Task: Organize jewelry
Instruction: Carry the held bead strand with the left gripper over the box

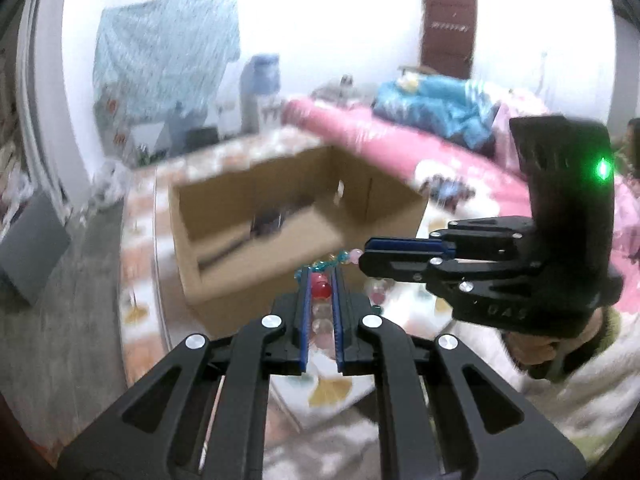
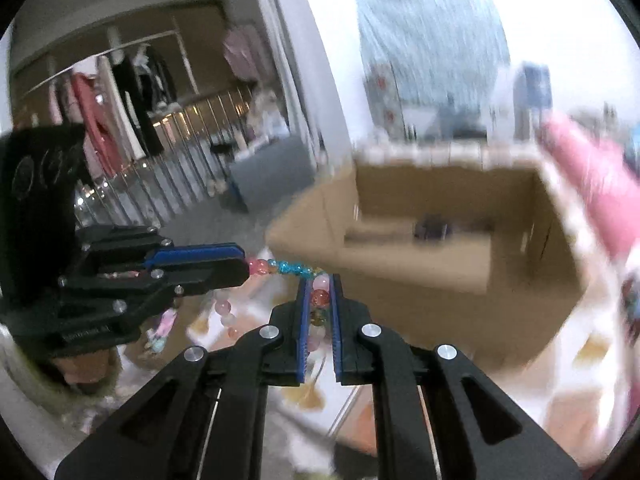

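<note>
Left wrist view: one bead bracelet (image 1: 322, 290), one cardboard box (image 1: 280, 224), two grippers. My left gripper (image 1: 321, 280) & right gripper (image 1: 366, 254) both pinched tight on it — strand hangs btwn them, just before the box, both angled downward.

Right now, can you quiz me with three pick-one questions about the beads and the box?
1. Where is the box?
A. beyond the beads
B. on the floor
C. under the bed

2. What colour are the tong pads?
A. yellow
B. blue
C. white

3. How do the tongs hold the beads?
A. both shut on them
B. both open
C. only one grips

Answers: 1 A, it sits behind the strand. 2 B, blue strips line the jaws. 3 A, left tongs and right tongs each pinch beads.
</note>
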The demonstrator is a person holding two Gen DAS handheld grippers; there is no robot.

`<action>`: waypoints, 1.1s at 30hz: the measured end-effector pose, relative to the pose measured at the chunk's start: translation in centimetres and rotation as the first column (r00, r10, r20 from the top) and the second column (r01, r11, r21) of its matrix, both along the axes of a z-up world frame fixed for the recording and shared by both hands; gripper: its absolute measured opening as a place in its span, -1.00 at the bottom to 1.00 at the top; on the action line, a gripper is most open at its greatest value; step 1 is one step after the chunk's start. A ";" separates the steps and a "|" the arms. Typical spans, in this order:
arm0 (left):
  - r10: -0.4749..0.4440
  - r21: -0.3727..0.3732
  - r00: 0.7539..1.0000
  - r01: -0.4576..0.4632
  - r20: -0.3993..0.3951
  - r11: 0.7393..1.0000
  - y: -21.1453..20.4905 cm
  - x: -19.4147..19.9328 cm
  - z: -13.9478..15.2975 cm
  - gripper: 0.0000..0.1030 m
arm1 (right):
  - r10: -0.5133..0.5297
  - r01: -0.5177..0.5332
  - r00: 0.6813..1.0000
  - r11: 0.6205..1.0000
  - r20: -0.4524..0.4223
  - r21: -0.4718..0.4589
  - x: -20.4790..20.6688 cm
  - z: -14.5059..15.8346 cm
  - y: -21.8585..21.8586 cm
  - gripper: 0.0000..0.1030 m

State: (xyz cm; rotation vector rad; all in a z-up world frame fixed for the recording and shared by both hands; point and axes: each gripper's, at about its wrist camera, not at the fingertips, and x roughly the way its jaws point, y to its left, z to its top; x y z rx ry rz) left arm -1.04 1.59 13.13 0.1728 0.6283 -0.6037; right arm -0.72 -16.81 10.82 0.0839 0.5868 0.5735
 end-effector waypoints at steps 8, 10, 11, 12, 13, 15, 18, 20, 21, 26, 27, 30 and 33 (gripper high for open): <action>0.012 0.048 0.995 -0.017 0.103 0.999 -2.3 6.9 3.7 -0.83 | 0.068 -0.068 0.998 0.997 0.007 0.038 8.8 5.5 -0.8 -0.81; 0.026 0.060 0.997 -0.031 0.075 0.998 -2.4 8.8 3.0 -0.83 | 0.090 -0.087 0.994 0.995 -0.060 0.044 11.8 5.1 -0.6 -0.81; 0.036 0.072 0.998 -0.040 0.056 0.997 -2.4 9.9 2.3 -0.83 | 0.099 -0.096 0.991 0.994 -0.093 0.045 12.9 4.8 -0.7 -0.81; 0.041 0.084 0.999 -0.043 0.032 0.996 -2.4 10.8 1.6 -0.83 | 0.108 -0.103 0.985 0.994 -0.134 0.045 14.3 4.2 -0.5 -0.81; 0.045 0.093 0.999 -0.045 0.005 0.995 -2.3 11.6 0.9 -0.83 | 0.115 -0.110 0.977 0.993 -0.179 0.042 15.7 3.4 0.0 -0.81; 0.057 0.115 0.997 -0.050 -0.053 0.992 -2.0 13.1 -0.7 -0.83 | 0.127 -0.122 0.953 0.992 -0.275 0.033 17.8 1.4 0.8 -0.81; 0.075 0.149 0.986 -0.053 -0.147 0.987 -1.4 14.7 -3.7 -0.83 | 0.127 -0.139 0.900 0.990 -0.417 0.001 20.3 -1.7 2.4 -0.81; 0.089 0.170 0.981 -0.059 -0.175 0.984 -0.9 14.8 -4.9 -0.83 | 0.117 -0.150 0.874 0.988 -0.472 -0.034 20.7 -3.3 3.6 -0.81; 0.092 0.181 0.978 -0.057 -0.188 0.982 -0.8 14.9 -5.5 -0.83 | 0.113 -0.156 0.864 0.987 -0.490 -0.048 20.9 -3.9 4.1 -0.80; 0.115 0.214 0.969 -0.067 -0.221 0.974 -0.5 15.7 -7.3 -0.82 | 0.094 -0.188 0.807 0.977 -0.584 -0.103 22.0 -6.8 6.1 -0.79; 0.115 0.217 0.969 -0.067 -0.220 0.974 -0.5 15.7 -7.2 -0.82 | 0.086 -0.190 0.810 0.974 -0.581 -0.120 22.1 -7.1 6.3 -0.79; 0.123 0.204 0.969 -0.079 -0.214 0.976 -0.2 15.8 -7.0 -0.82 | 0.068 -0.179 0.840 0.971 -0.539 -0.156 22.0 -7.1 6.5 -0.79; 0.135 0.180 0.974 -0.102 -0.182 0.978 0.3 15.5 -6.1 -0.82 | 0.059 -0.156 0.862 0.976 -0.504 -0.152 21.6 -6.5 5.8 -0.79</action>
